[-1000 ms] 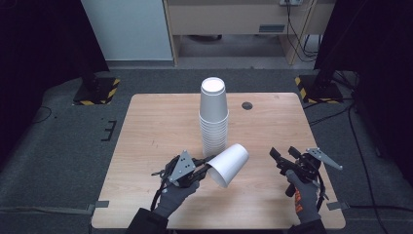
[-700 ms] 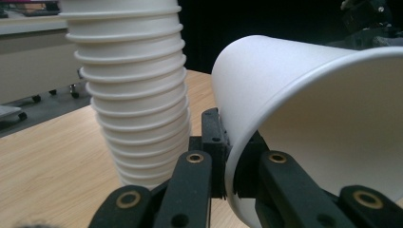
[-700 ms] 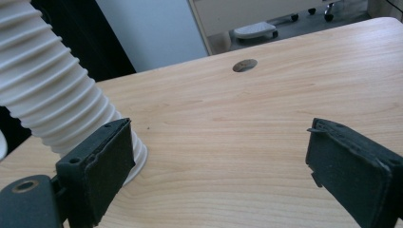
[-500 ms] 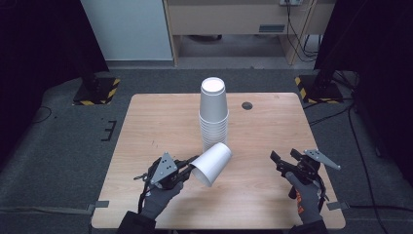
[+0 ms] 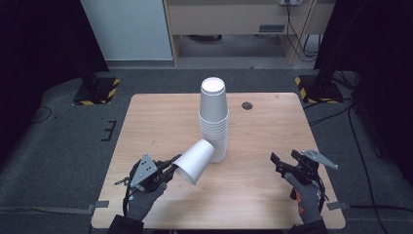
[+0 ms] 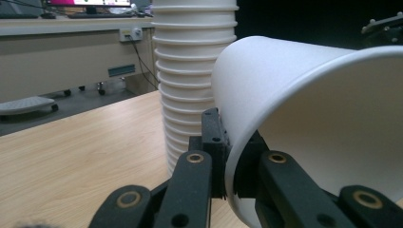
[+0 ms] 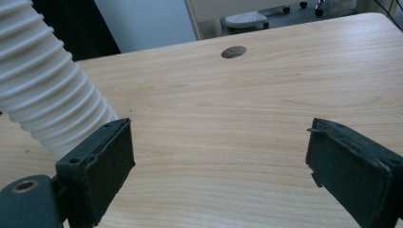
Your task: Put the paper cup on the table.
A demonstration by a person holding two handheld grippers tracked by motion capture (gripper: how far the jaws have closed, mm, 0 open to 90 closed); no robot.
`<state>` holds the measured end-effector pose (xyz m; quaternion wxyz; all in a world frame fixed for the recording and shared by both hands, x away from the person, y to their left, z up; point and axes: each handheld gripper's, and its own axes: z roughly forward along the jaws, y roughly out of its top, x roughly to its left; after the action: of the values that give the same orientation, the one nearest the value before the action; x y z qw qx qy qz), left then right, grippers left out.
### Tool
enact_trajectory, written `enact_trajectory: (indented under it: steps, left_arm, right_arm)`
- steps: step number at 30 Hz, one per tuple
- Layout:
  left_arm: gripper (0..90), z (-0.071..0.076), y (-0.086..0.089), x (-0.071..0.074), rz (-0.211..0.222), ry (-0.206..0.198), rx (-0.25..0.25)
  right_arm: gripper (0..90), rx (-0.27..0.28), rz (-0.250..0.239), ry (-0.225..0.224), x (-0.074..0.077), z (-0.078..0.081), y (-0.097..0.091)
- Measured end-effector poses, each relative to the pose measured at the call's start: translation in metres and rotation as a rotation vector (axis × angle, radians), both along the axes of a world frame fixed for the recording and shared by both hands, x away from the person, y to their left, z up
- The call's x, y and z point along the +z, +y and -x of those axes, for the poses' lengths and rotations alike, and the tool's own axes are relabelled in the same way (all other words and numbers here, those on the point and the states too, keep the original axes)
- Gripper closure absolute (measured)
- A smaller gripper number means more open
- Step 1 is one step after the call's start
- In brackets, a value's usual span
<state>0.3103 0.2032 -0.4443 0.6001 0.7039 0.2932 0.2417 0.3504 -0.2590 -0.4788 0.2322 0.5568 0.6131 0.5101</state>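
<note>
A tall stack of upturned white paper cups point(image 5: 213, 122) stands at the middle of the wooden table point(image 5: 160, 122). Just left of its base, a single white cup point(image 5: 195, 161) lies tilted in the air, mouth toward me, with my left gripper point(image 5: 170, 168) shut on its rim. In the left gripper view the jaws of that gripper point(image 6: 230, 156) pinch the cup's wall point(image 6: 309, 109), one inside and one outside, with the stack point(image 6: 195, 71) close behind. My right gripper point(image 5: 281, 163) stands open near the table's front right, holding nothing. Between its jaws point(image 7: 218, 161) is bare wood, with the stack point(image 7: 43, 85) at the left.
A dark cable hole point(image 5: 247, 105) sits in the tabletop right of the stack, also in the right gripper view as the hole point(image 7: 234, 51). Stands with yellow-black striped bases point(image 5: 97, 90) are on the floor beyond both far corners. A cabinet point(image 5: 234, 19) lies behind.
My left gripper has carried the single cup to the left, away from the stack's front. The right gripper has kept its place.
</note>
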Motion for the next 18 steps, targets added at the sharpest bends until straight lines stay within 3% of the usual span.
enact_trajectory:
  steps: [6,18]
  left_arm:
    - [85.7,-0.001,0.017,0.003,0.007,0.007,0.054]
    - [85.7,-0.01,0.055,-0.001,0.006,0.065,0.182]
  right_arm:
    - [9.0,0.004,0.076,0.011,-0.004,0.0,0.001]
    - [8.5,-0.002,0.247,0.056,-0.017,-0.006,-0.005]
